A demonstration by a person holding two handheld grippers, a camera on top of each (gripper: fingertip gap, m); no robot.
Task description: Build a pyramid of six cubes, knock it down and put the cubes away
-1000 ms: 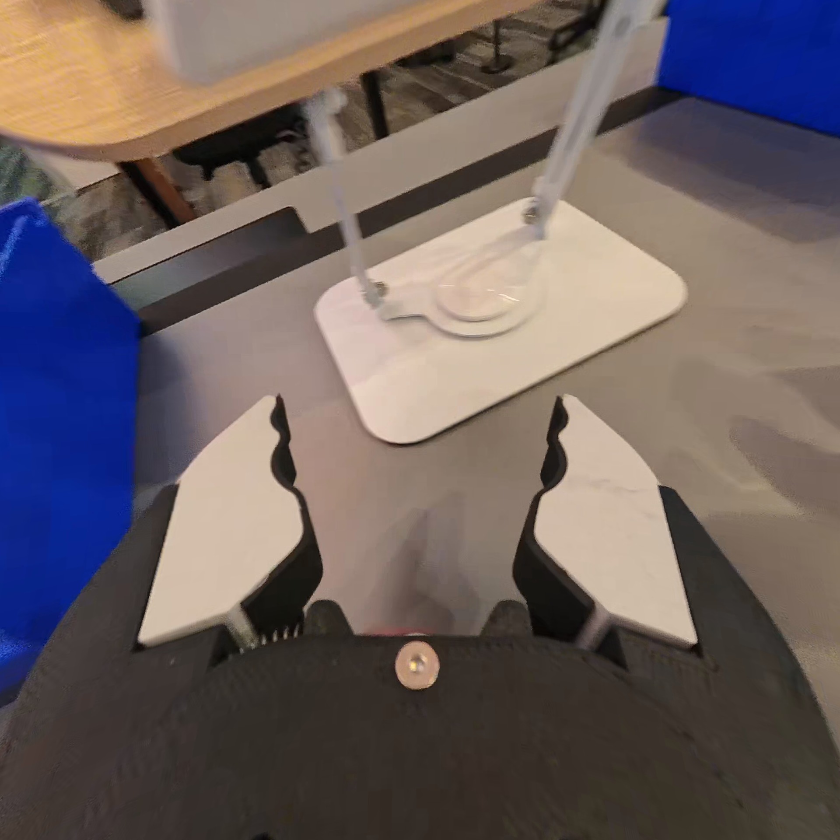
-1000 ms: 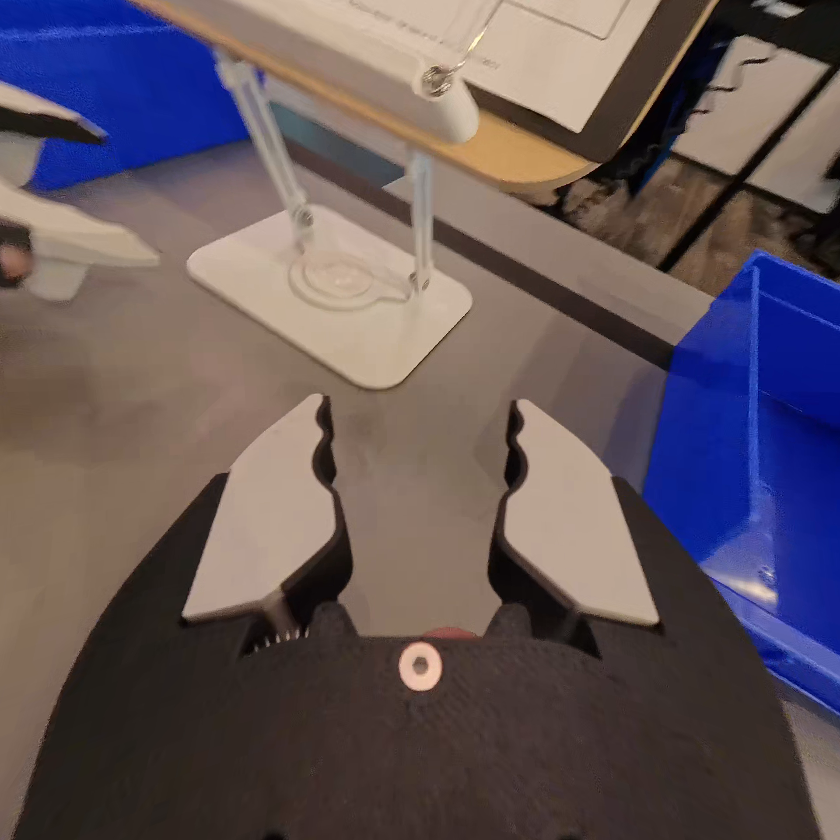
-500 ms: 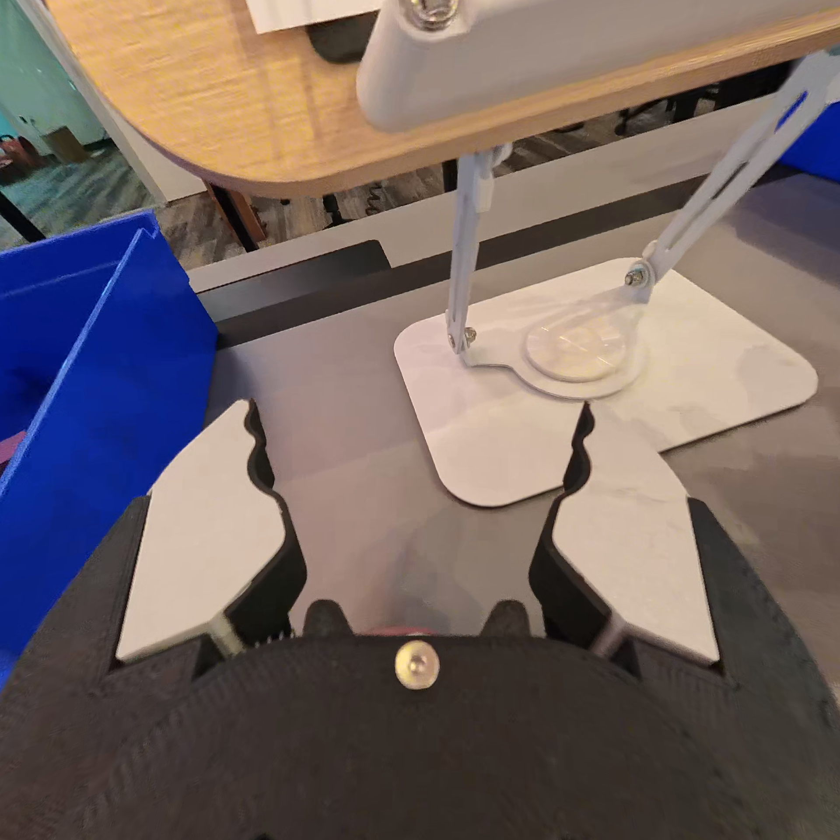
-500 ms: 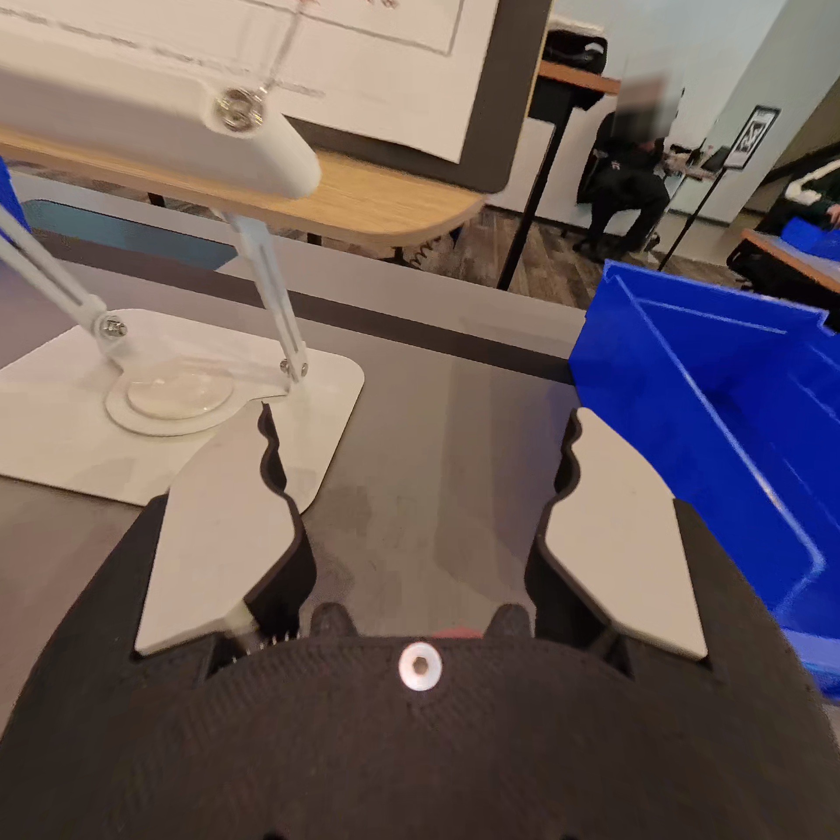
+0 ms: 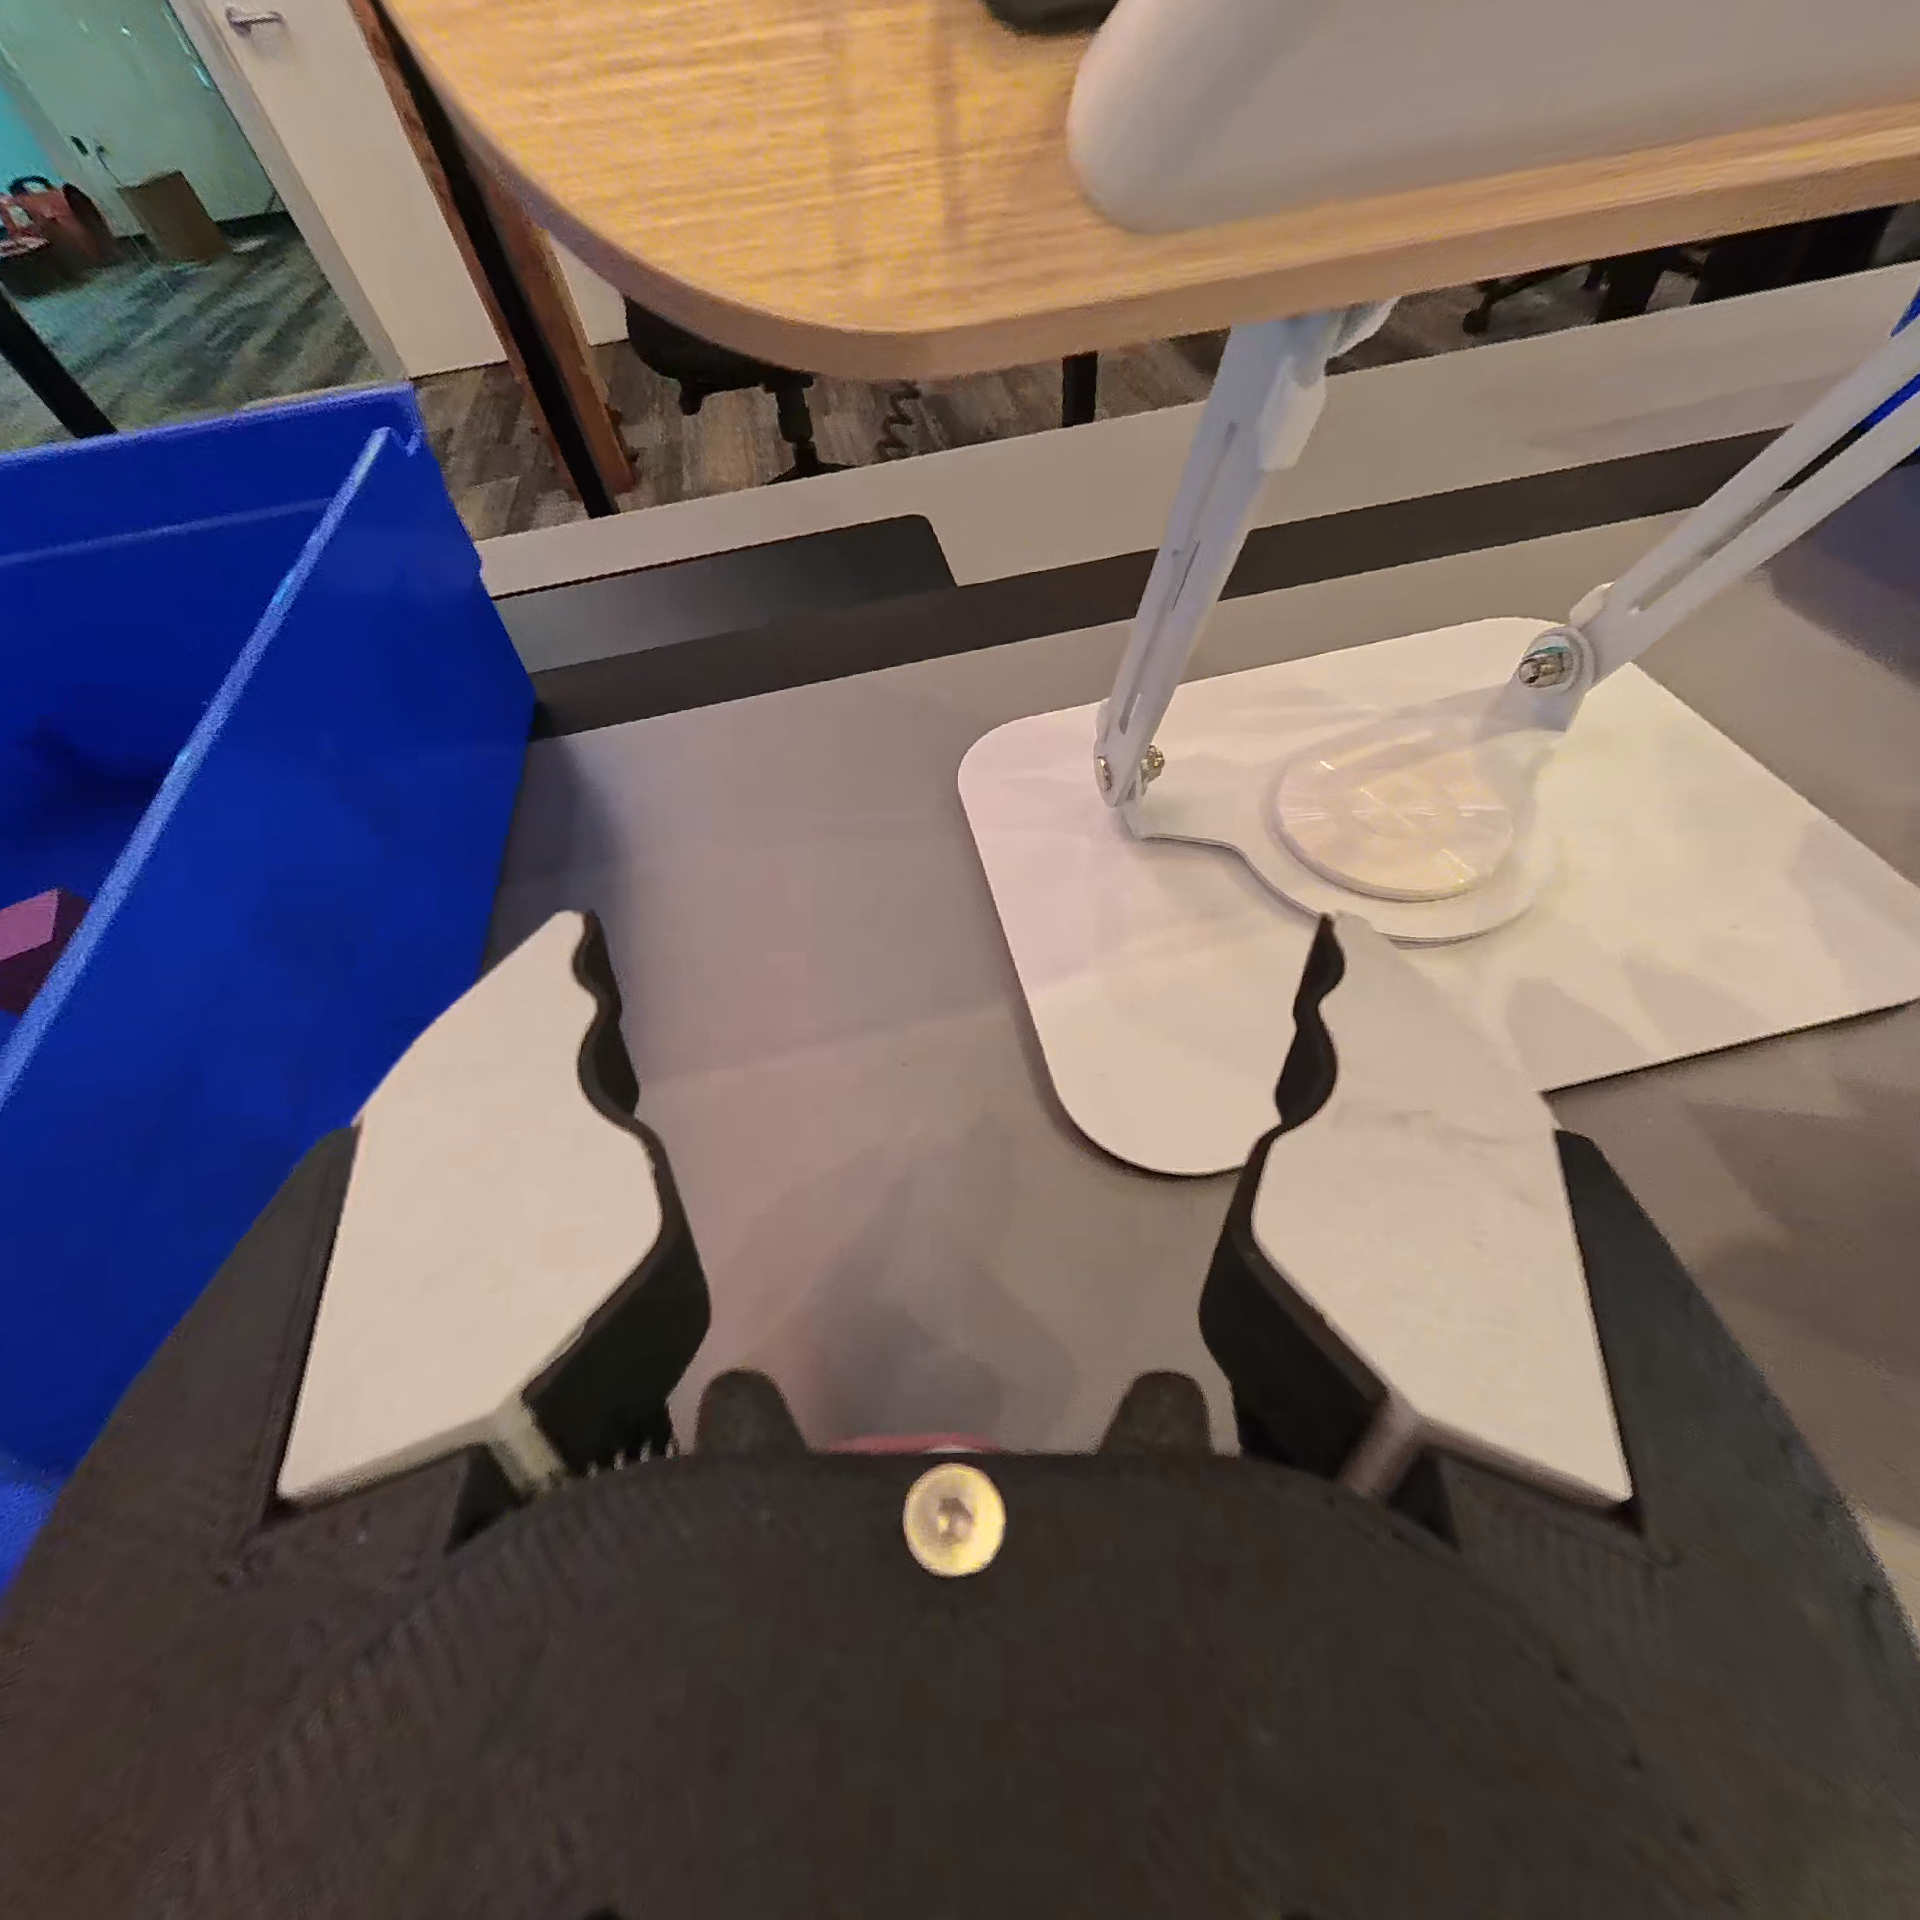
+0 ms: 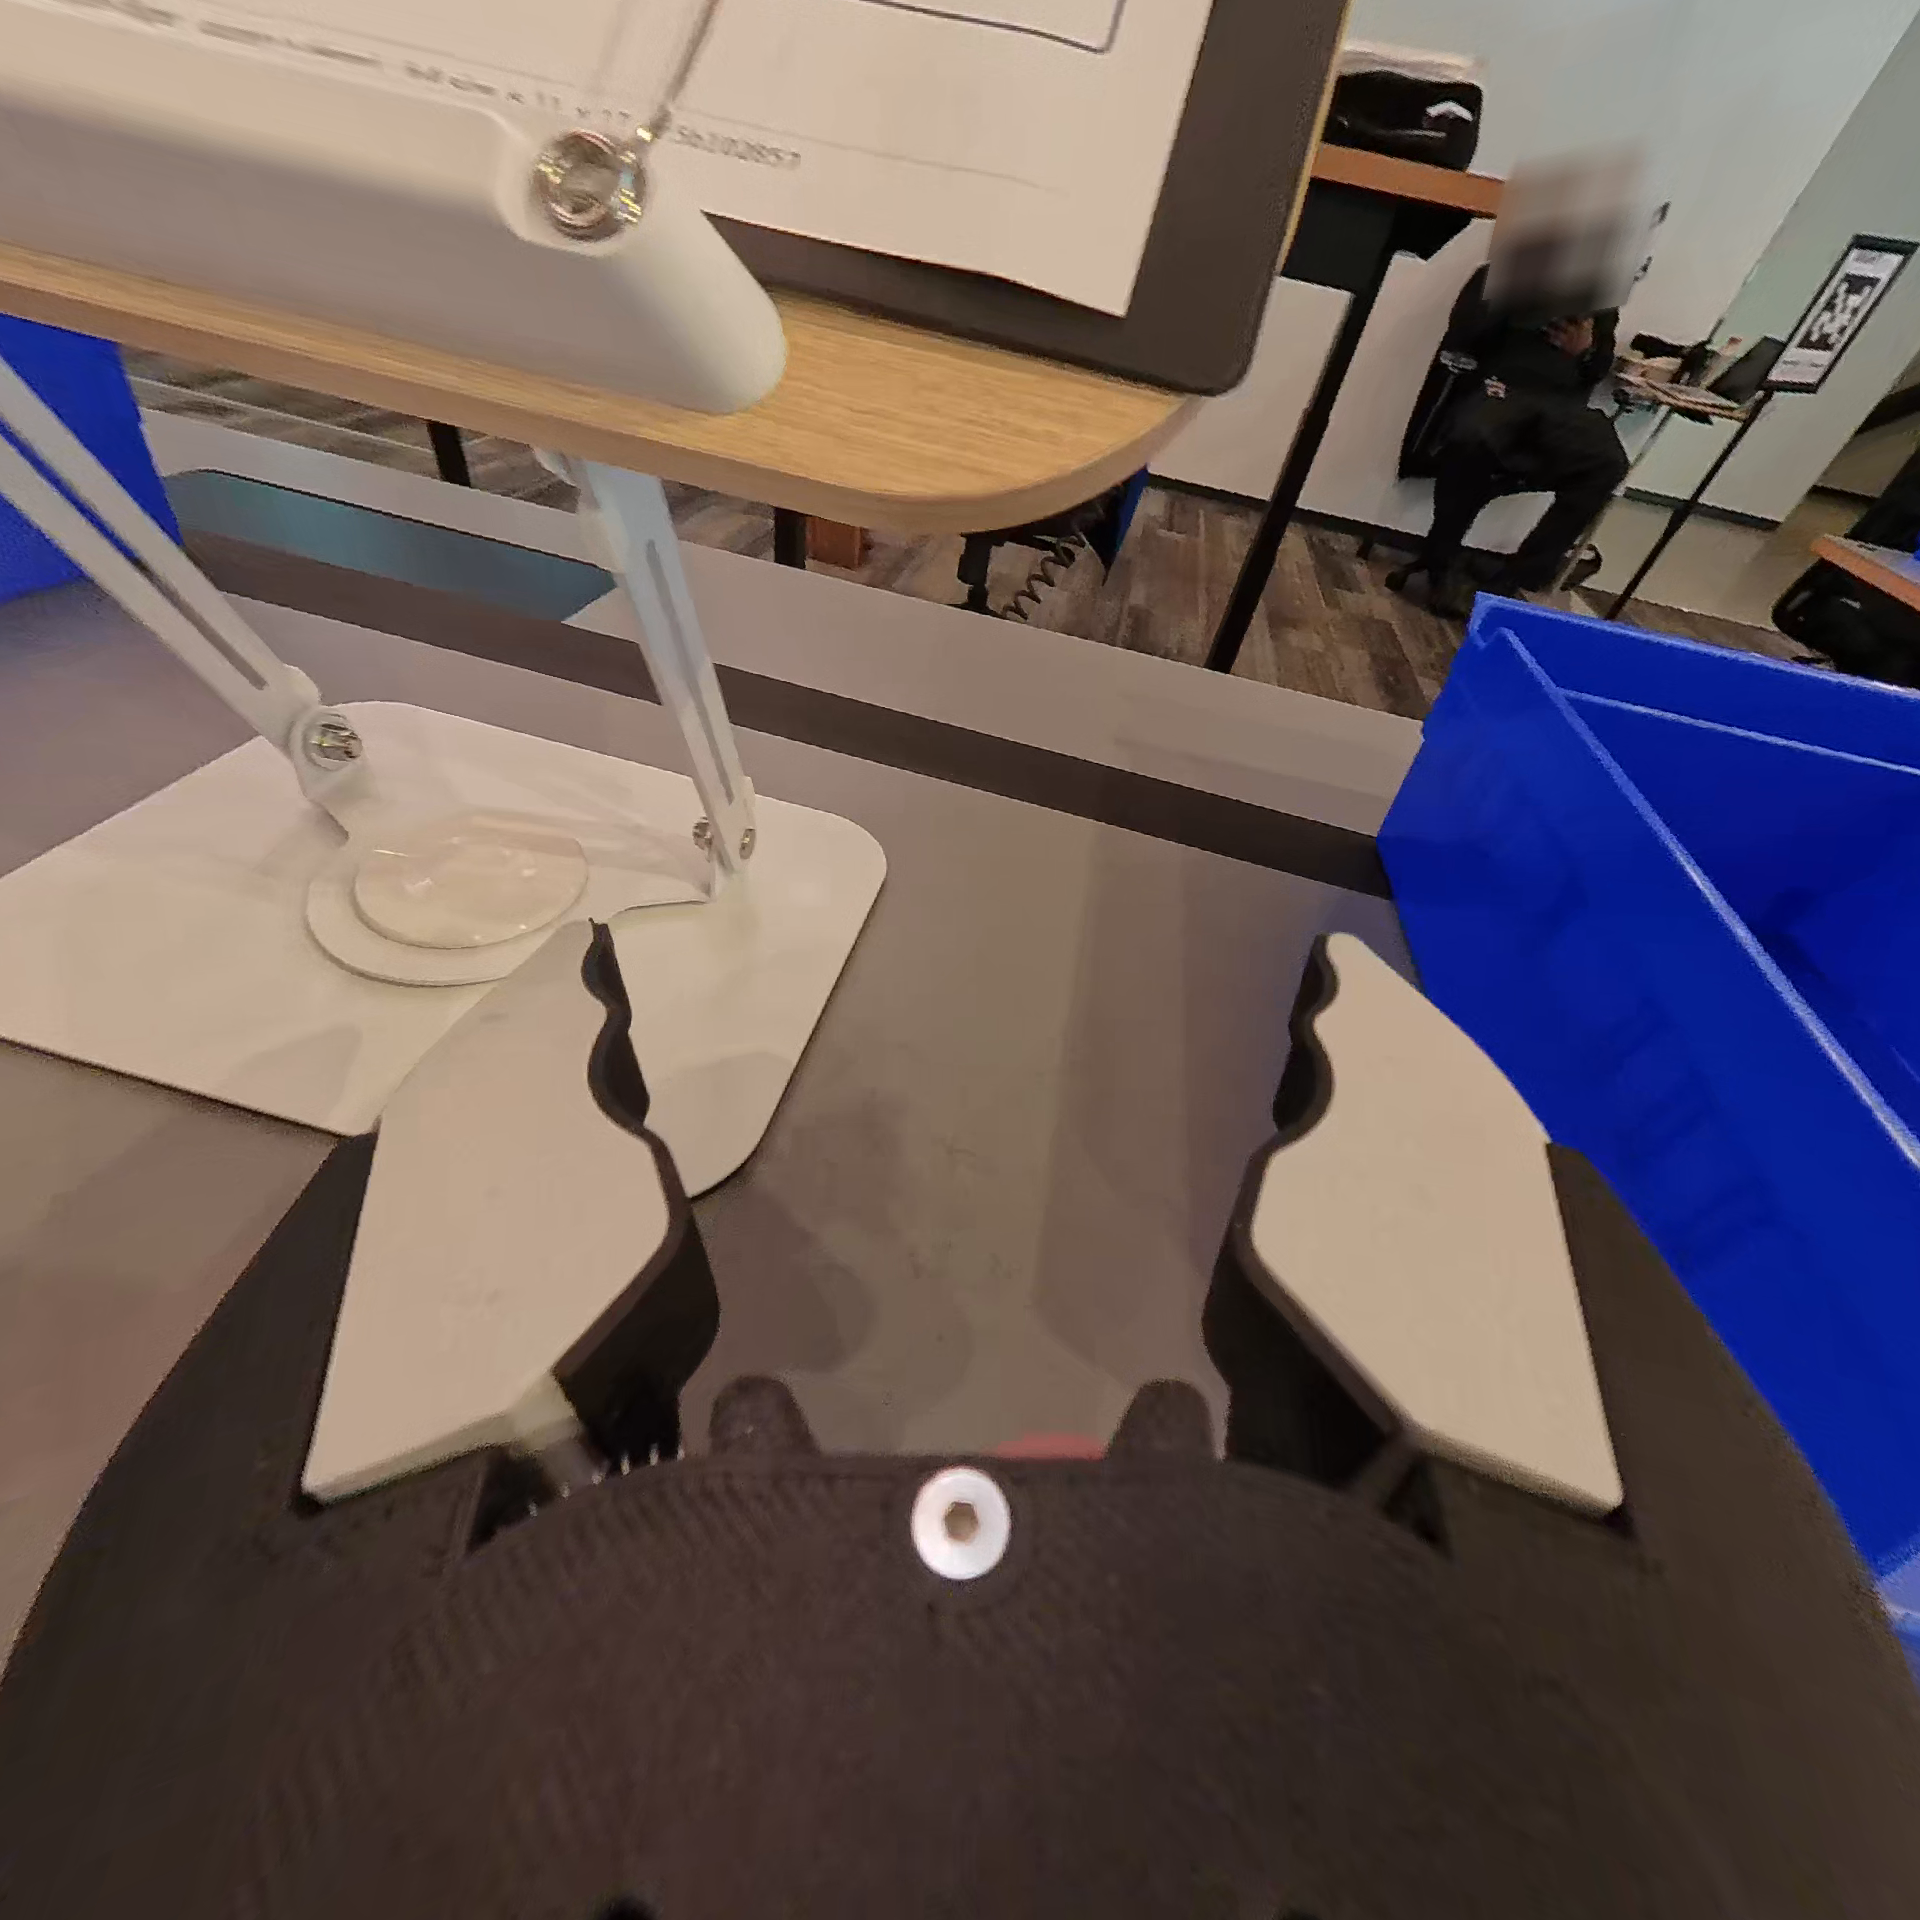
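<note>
Only one cube (image 5: 36, 940) can be made out, a purple block cut off by the picture's left edge inside the blue plastic bin (image 5: 260, 831); the bin's wall hides the rest of its contents. Left gripper (image 5: 956, 935) and right gripper (image 6: 961, 940) both gape wide over the smooth grey table (image 5: 779, 883), nothing between their wavy-edged black pads. A white stand's flat rounded base (image 6: 156, 987) lies ahead; another blue bin (image 6: 1662, 935) runs off the right edge.
</note>
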